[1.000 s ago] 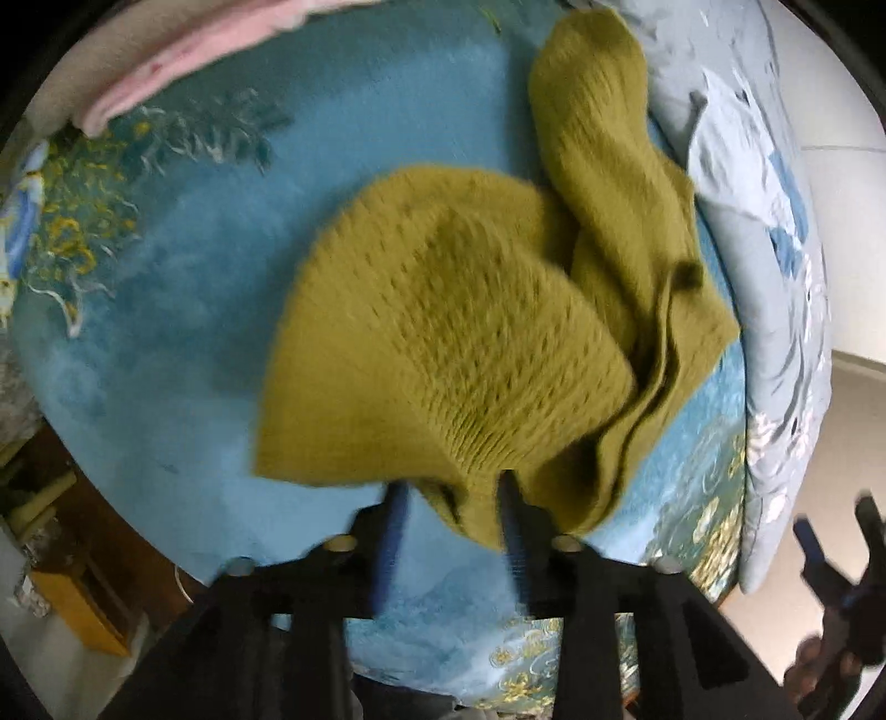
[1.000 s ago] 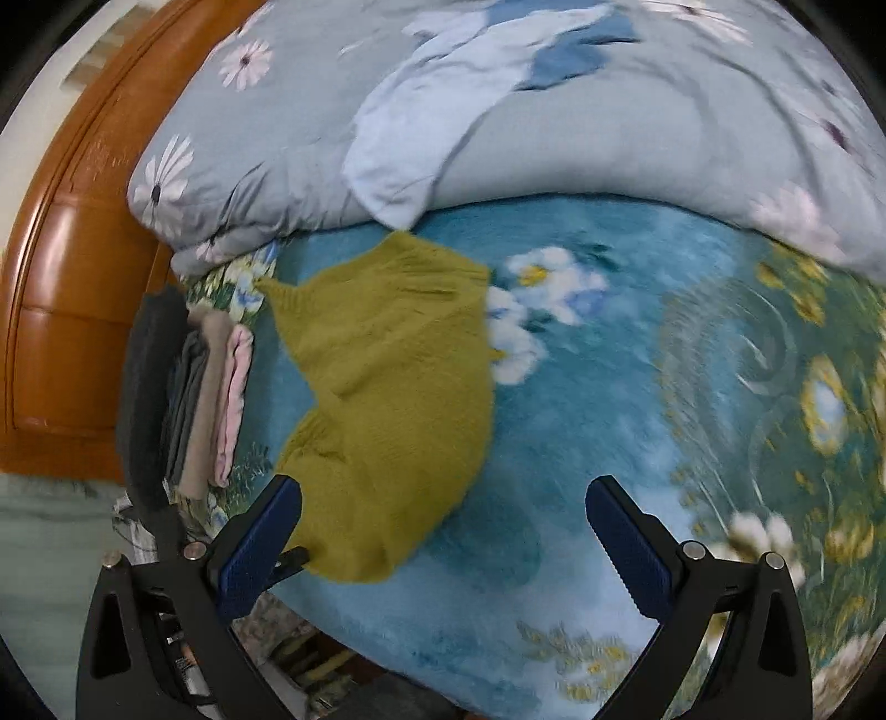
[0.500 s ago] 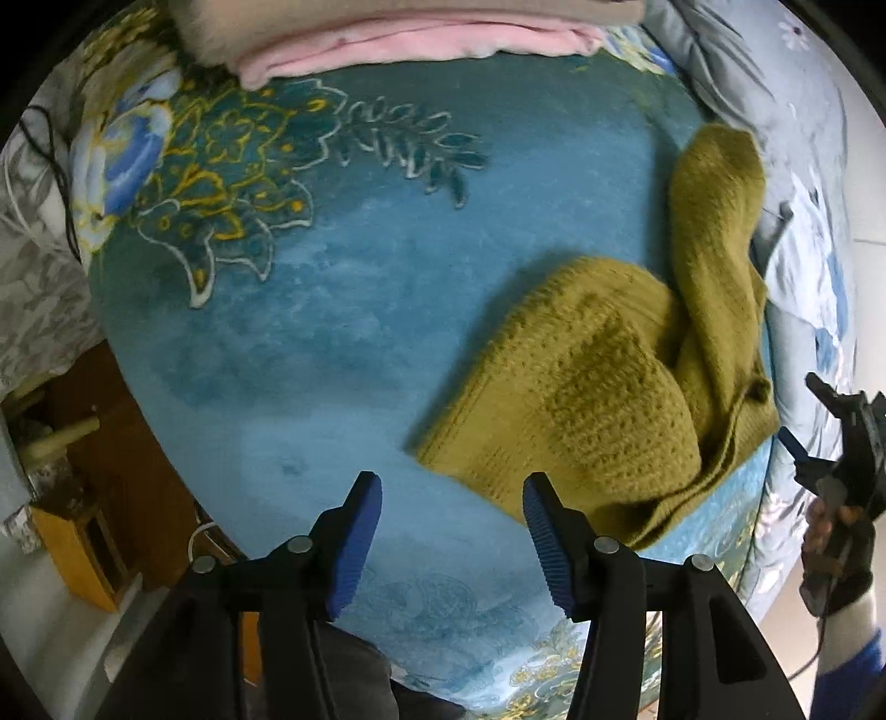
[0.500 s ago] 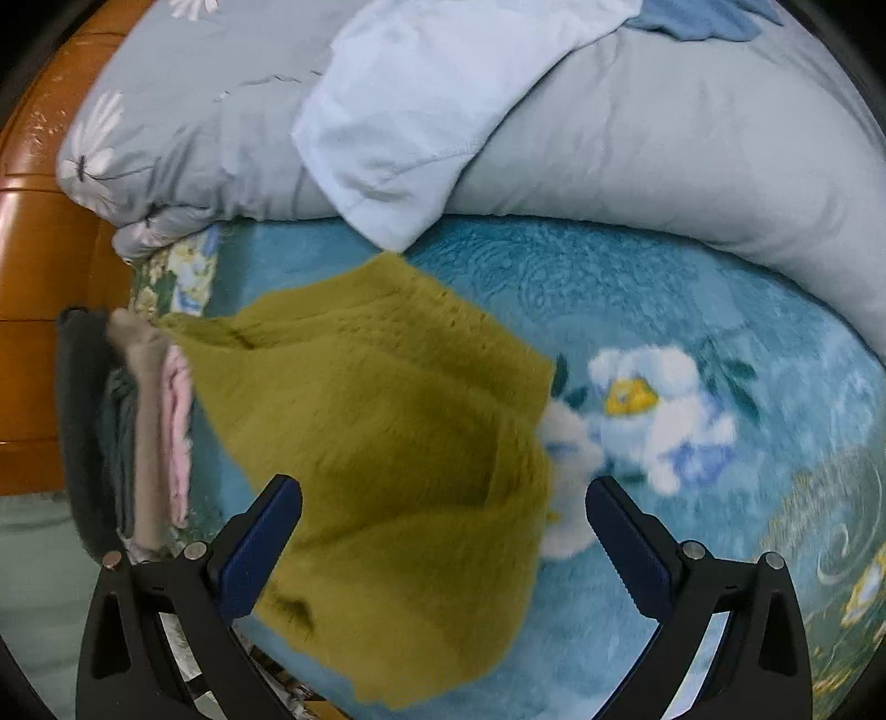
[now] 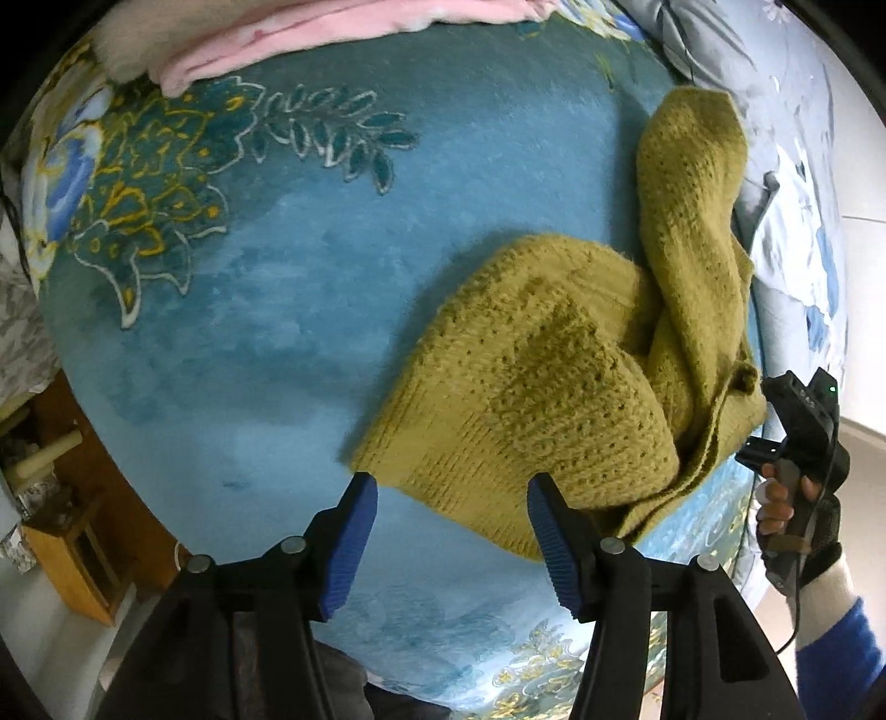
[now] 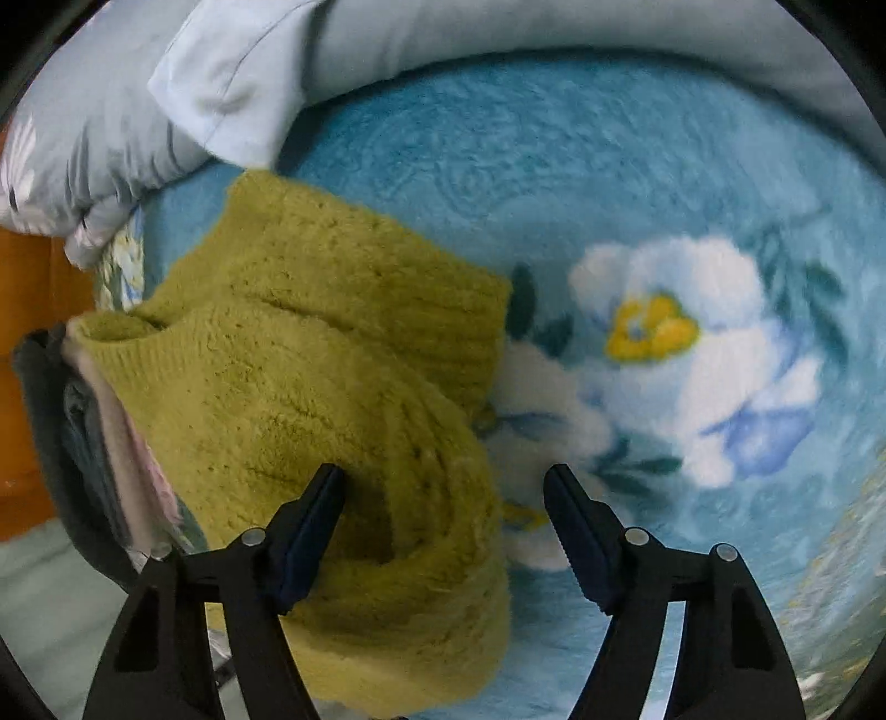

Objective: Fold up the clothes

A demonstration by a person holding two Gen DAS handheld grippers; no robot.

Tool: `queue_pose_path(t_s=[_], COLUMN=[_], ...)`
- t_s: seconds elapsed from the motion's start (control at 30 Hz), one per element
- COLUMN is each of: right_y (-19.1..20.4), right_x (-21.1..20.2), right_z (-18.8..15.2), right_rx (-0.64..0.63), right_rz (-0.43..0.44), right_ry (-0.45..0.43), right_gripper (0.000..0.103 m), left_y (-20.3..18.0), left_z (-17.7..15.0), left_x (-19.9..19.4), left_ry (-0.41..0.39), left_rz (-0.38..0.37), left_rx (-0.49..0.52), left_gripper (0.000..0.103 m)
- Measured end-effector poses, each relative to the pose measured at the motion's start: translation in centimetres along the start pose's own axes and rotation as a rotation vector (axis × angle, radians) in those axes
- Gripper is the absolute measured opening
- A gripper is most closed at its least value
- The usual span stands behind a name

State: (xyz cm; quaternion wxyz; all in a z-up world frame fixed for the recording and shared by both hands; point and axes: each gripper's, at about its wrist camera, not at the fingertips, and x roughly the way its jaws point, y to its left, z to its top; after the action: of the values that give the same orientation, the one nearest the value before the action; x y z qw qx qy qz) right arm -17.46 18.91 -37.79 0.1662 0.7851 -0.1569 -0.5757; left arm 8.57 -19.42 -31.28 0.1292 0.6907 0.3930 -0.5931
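Since a second ago the left claw point(image 5: 451, 512) has let go of the olive-green knitted sweater point(image 5: 559, 387), now rumpled on the blue floral bed blanket point(image 5: 277, 310), while the right claw point(image 6: 446, 512), also spread, closes in to regrasp.

Text on my sweater point(image 5: 559, 399): none that I can read.
Text on the blanket point(image 5: 310, 288): none; only flower and leaf patterns.
Text on the quilt point(image 6: 111, 127): none; only a daisy print.
Text on the folded pile point(image 5: 310, 27): none.
Labels on my right gripper point(image 5: 797, 421): none legible from the left view; only a small green light on its far end.
Numbers or brands anywhere: none I can make out.
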Motion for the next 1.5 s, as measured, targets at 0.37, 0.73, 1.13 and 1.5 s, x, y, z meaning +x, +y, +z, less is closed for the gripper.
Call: queue_pose_path(t_s=[0.37,0.73,1.13,1.5], right_y=[-1.7,-2.2,-3.3,-19.5], right_x=[0.2,-0.5,-11.1,-17.3], right_z=[-0.8,-1.3,-7.8,-23.2], right_rx=[0.118,0.236,0.208,0.573], right_rz=[0.206,0.346,0.441,0.244], right_ry=[-0.023,0.014,-0.219,-0.465], right_gripper=[0.061,0.034,0.018,0.014], left_y=[-1.0,-1.8,-3.7,-2.0], left_z=[0.2,0.4,-0.3,0.6], left_x=[-0.2,-1.6,-5.1,-6.0], left_ry=[0.028,0.040,0.025,0.046], left_rz=[-0.001,-0.016,-0.056,-0.055], left_rx=[0.014,0.034,0.100,0.204], left_gripper=[0.061,0.061,0.061,0.061])
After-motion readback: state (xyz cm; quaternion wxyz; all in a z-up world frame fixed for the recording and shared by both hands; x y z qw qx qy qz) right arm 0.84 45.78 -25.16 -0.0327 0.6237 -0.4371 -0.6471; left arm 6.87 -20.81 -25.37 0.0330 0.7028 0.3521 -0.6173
